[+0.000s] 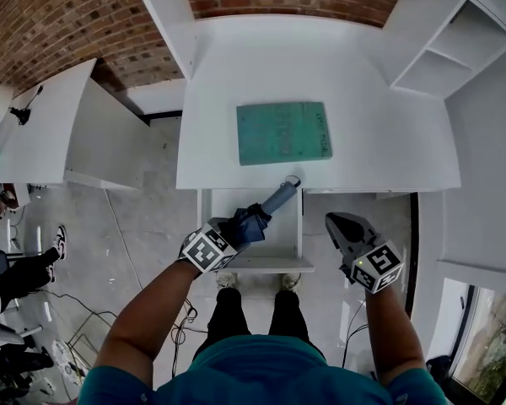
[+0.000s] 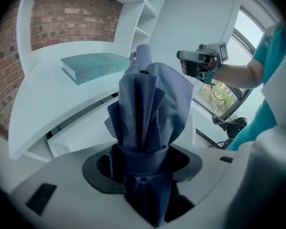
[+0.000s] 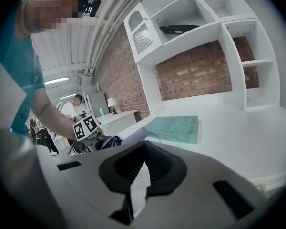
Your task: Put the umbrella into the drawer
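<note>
A folded dark blue umbrella [image 1: 266,211] slants over the open white drawer [image 1: 253,264] below the desk's front edge, its looped end up near the desk [image 1: 228,74]. My left gripper [image 1: 236,230] is shut on the umbrella's fabric end. In the left gripper view the umbrella [image 2: 148,109] fills the space between the jaws of the left gripper [image 2: 143,163], strap band pinched. My right gripper [image 1: 336,223] hangs to the right of the drawer, jaws together and holding nothing. In the right gripper view the right gripper [image 3: 136,175] points toward the desk, with the umbrella [image 3: 112,141] at left.
A teal book [image 1: 283,132] lies on the desk behind the drawer, also the teal book [image 3: 176,128] in the right gripper view. White shelves [image 1: 443,49] rise at the right. A white side table [image 1: 42,125] stands left, with a seated person [image 1: 17,272] and floor cables nearby.
</note>
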